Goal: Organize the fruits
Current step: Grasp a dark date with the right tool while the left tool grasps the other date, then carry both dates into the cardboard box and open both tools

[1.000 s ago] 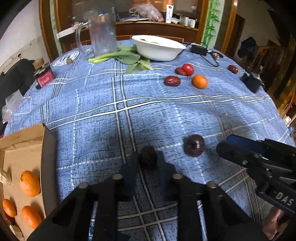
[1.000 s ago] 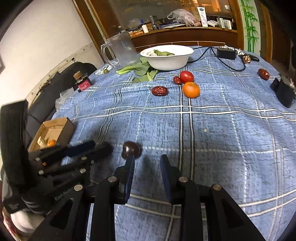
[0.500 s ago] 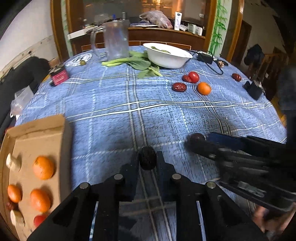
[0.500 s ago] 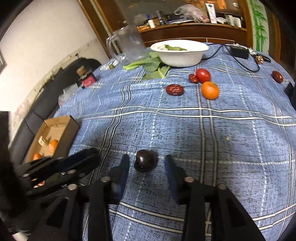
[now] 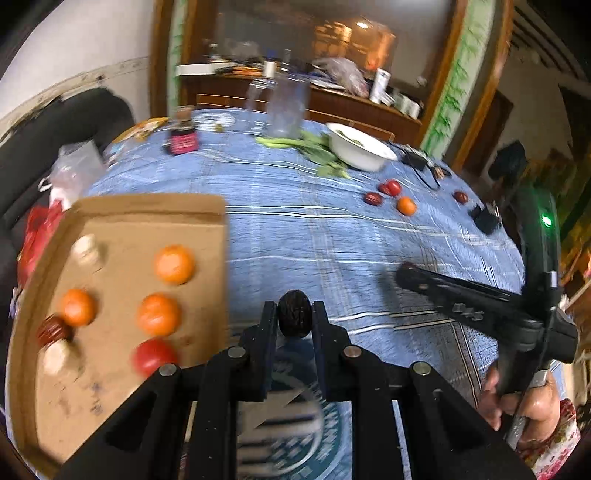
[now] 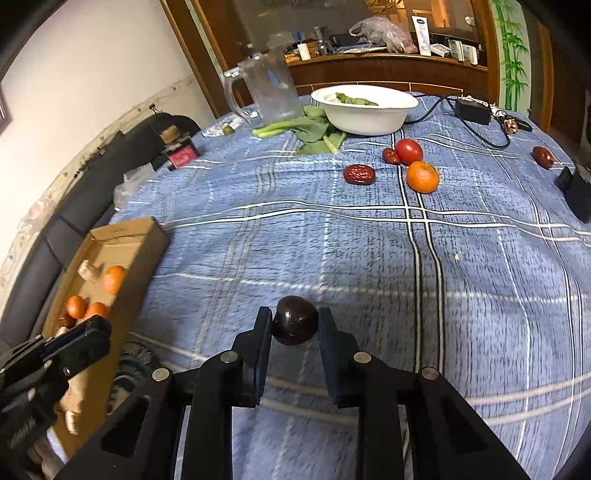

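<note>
Left wrist view: left gripper (image 5: 294,318) clamps a wrinkled dark fruit (image 5: 293,318) beside the cardboard box (image 5: 122,206). Right gripper (image 6: 294,325) pinches a smooth dark fruit (image 6: 295,325) over the tablecloth (image 6: 369,236). Step looks like carry-to-box w/ both; next needs each fruit over a bare spot, then release.

I see dim indoor light, warm lamp glare (image 5: 361,25) behind; my left view smears with blur, fisheye edges bend darkly.
</note>
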Motion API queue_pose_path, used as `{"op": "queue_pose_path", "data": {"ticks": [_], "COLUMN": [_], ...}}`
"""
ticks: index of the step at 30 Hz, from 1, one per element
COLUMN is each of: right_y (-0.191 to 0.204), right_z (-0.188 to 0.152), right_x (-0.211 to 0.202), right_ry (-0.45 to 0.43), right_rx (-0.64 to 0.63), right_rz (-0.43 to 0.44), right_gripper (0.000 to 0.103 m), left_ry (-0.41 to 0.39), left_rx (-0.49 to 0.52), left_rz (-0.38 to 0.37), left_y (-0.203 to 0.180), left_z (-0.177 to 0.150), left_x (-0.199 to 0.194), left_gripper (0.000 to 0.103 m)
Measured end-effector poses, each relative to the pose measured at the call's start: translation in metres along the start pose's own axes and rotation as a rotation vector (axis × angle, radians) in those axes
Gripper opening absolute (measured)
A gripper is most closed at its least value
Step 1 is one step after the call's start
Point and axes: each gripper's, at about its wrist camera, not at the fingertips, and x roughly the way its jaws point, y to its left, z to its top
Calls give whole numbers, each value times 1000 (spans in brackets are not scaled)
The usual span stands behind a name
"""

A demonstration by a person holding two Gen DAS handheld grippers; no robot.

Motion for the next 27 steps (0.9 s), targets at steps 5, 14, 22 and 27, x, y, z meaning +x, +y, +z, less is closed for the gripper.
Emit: {"op": "queue_pose_path", "data": {"ticks": [5,14,22,27], "right_y": [39,144,212,223], "right_z": [-8,-35,-71,-84], "right_x": [-25,-29,-2,8], "right_ry": [-21,27,119,133], "right_rx": [-17,-151,-261,-297], "right_rz": [82,241,289,283], "right_gripper": [27,28,28,28], "left_ry": [-31,-21,-35,-47], "left_rx": [-103,-221,-210,-256], "left_rz": [69,220,265,233], "left_y": [58,138,151,160], "left_z": [-15,-53,-65,-68], "left_x": [-31,-55,-60,-65], "left_gripper": [18,18,18,18]}}
